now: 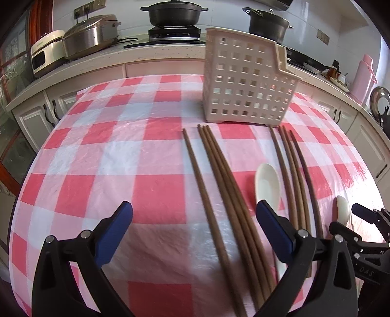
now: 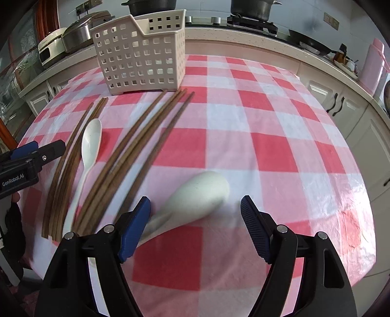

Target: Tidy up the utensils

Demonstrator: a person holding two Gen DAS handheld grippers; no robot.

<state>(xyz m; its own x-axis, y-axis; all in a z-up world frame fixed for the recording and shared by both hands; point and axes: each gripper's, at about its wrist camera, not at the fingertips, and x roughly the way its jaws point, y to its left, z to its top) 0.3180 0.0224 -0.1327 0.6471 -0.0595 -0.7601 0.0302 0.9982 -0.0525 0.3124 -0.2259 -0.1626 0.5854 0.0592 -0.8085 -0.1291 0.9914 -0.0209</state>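
Observation:
A cream perforated utensil basket (image 1: 246,80) stands at the far side of the checked table; it also shows in the right wrist view (image 2: 142,58). Two groups of brown chopsticks (image 1: 226,185) (image 2: 136,156) lie in front of it. A white spoon (image 1: 267,183) (image 2: 90,143) lies between the groups. A second white spoon (image 2: 197,192) (image 1: 343,209) lies bowl down on the right. My left gripper (image 1: 195,219) is open above the left chopstick group. My right gripper (image 2: 195,209) is open, its fingers on either side of the second spoon, not touching.
The red and white checked cloth (image 1: 117,151) covers the table. Behind it runs a kitchen counter with a rice cooker (image 1: 90,34), black pots (image 1: 174,13) on a stove and a pink flask (image 1: 364,78). White cabinets (image 2: 341,107) stand to the right.

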